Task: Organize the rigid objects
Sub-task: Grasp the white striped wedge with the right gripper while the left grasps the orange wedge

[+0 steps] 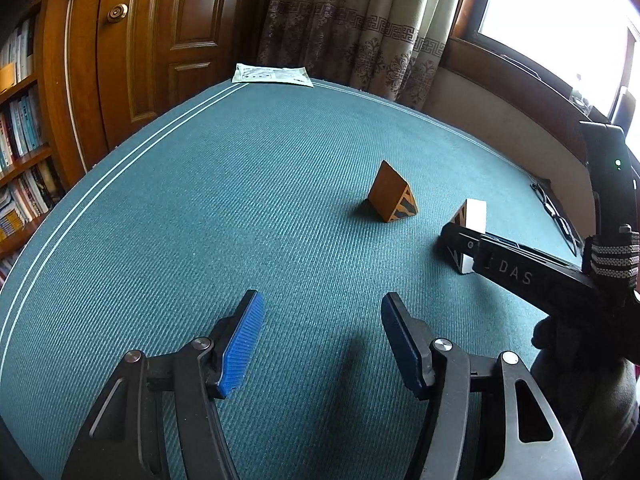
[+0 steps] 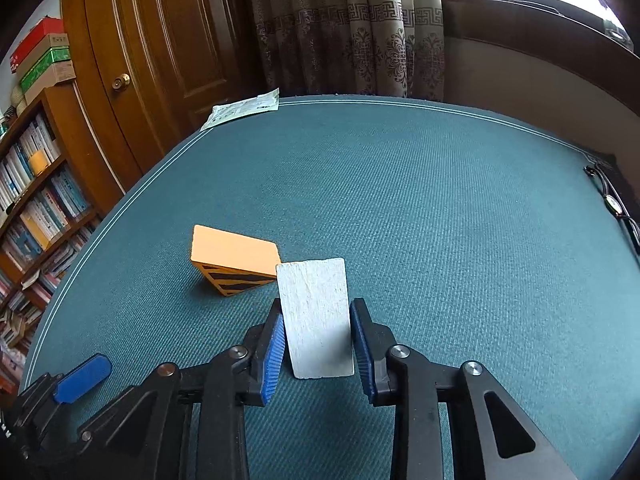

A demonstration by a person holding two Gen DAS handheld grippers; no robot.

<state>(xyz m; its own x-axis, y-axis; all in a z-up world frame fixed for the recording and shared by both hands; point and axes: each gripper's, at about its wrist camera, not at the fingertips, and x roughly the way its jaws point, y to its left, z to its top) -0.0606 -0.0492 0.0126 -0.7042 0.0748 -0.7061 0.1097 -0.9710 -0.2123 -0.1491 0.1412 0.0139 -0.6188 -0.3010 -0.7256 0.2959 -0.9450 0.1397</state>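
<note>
While pads close: right gripper (image 2: 318,336) brackets the white block (image 2: 316,316) on the mat (image 2: 440,200), apparently clamped.
Left gripper (image 1: 322,340): released, empty.
Orange wedge (image 2: 234,264): just beside.
Advice: squeeze squarely, lift straight, avoid nudging wedge.

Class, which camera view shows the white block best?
The right wrist view: the white block fills the centre, its broad face plain between the right gripper jaws. The left wrist view shows only its top behind that gripper.
</note>
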